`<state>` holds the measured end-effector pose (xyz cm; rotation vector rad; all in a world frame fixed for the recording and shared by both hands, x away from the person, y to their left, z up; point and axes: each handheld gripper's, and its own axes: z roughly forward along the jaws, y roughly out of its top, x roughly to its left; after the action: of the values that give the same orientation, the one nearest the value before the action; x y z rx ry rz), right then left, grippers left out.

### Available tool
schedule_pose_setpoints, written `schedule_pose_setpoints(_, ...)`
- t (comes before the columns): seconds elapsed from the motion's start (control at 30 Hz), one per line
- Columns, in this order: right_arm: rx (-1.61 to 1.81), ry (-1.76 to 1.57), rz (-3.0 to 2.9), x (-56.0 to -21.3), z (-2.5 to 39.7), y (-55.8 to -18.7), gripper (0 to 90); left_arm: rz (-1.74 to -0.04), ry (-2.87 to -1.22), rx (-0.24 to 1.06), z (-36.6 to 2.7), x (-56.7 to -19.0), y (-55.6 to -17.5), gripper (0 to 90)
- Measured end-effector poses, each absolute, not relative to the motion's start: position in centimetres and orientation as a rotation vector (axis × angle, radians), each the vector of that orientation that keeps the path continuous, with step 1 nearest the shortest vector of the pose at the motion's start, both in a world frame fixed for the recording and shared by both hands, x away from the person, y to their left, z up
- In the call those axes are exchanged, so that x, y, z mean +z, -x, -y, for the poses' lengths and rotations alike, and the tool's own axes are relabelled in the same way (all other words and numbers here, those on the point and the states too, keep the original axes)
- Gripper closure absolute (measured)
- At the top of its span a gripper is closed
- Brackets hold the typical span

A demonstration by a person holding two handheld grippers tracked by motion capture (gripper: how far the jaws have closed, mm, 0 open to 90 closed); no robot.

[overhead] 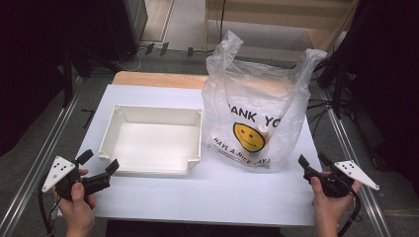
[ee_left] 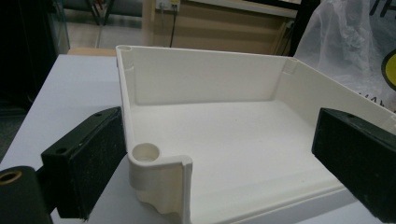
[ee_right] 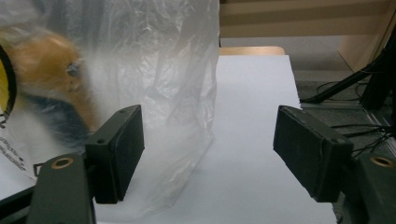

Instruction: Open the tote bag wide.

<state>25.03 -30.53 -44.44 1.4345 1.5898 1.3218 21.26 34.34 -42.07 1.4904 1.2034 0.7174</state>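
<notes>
A white, empty plastic tray (overhead: 158, 109) lies on the white table (overhead: 207, 192), left of centre. To its right stands a clear plastic bag (overhead: 257, 94) printed with a yellow smiley face. My left gripper (overhead: 99, 162) hovers open at the table's front left corner, just short of the tray's near corner. In the left gripper view the tray (ee_left: 201, 74) lies ahead between the wide-apart jaws of that gripper (ee_left: 222, 135). My right gripper (overhead: 313, 159) is open at the front right, close to the bag. Its own view (ee_right: 210, 140) shows the bag (ee_right: 154, 70) with a blurred orange and dark furry thing (ee_right: 46, 70) inside.
A wooden board (overhead: 158, 79) sticks out beyond the table's far edge. Metal rails (overhead: 44, 148) run along both sides of the table. Cables and stand legs (overhead: 326, 106) lie on the floor to the right. Bare tabletop stretches along the front edge between the two grippers.
</notes>
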Motion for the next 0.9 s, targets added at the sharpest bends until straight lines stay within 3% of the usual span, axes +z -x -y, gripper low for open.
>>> schedule_pose_setpoints(0.33,1.386,-1.378,-1.62,-42.3,29.3,-25.4,22.0,-1.182,-1.501,0.693,-33.4,-41.8,-21.5,3.0)
schedule_pose_setpoints(0.9,1.469,-1.317,-1.692,-38.3,26.2,-29.4,16.1,-1.113,-1.565,0.651,-28.9,-40.5,-23.4,4.2)
